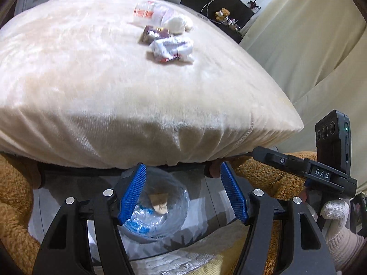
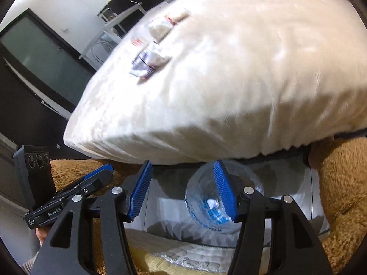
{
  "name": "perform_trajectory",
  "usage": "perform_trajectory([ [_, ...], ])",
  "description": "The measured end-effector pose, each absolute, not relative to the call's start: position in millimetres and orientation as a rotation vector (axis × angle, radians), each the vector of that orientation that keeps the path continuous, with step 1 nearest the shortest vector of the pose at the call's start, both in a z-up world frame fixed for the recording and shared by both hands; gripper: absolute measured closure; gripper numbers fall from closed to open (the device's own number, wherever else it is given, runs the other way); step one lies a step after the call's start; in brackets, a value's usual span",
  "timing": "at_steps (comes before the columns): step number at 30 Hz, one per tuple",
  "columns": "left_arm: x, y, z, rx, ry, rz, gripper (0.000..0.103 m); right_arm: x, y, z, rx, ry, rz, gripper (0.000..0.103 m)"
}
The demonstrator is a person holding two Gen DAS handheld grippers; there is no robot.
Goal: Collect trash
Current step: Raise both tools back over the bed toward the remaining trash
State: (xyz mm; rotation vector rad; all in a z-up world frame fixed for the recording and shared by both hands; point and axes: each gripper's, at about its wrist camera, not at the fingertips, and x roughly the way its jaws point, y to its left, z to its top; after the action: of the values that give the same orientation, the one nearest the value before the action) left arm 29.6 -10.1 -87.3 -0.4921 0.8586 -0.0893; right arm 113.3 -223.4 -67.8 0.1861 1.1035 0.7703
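Several pieces of trash lie on the cream bed cover (image 1: pixel 91 80): a crumpled white wrapper (image 1: pixel 170 50), a brown-purple packet (image 1: pixel 154 33), a white tissue ball (image 1: pixel 177 24) and a clear bag with red print (image 1: pixel 146 12). In the right wrist view the wrapper (image 2: pixel 146 60) and the tissue (image 2: pixel 158 27) are blurred. Below the bed edge sits a clear, blue-printed bag (image 1: pixel 156 206) with a brown scrap (image 1: pixel 159 202) in it. My left gripper (image 1: pixel 182 167) hangs open above that bag, with nothing between its blue pads. My right gripper (image 2: pixel 182 167) is open too, and the bag (image 2: pixel 206 204) shows behind its right finger.
Brown plush fabric (image 1: pixel 16 206) flanks the bag on both sides. A gloved hand (image 1: pixel 335 215) holds the right gripper's body (image 1: pixel 286 162) close beside the left one. A dark screen (image 2: pixel 41 52) stands to the left of the bed and a cream curtain (image 1: pixel 309 45) to its right.
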Motion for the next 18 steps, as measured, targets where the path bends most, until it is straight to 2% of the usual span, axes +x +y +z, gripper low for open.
perform_trajectory([
  [8, 37, 10, -55, -0.467, 0.781, -0.089, 0.037, 124, -199, -34, 0.045, 0.920, 0.814, 0.046],
  [15, 47, 33, -39, -0.455, 0.751, -0.079, 0.037, 146, -164, -24, -0.052, 0.870, 0.845, 0.042],
  [18, 53, 46, -33, -0.457, 0.739, -0.072, 0.037, 155, -149, -24, -0.084, 0.859, 0.853, 0.037],
])
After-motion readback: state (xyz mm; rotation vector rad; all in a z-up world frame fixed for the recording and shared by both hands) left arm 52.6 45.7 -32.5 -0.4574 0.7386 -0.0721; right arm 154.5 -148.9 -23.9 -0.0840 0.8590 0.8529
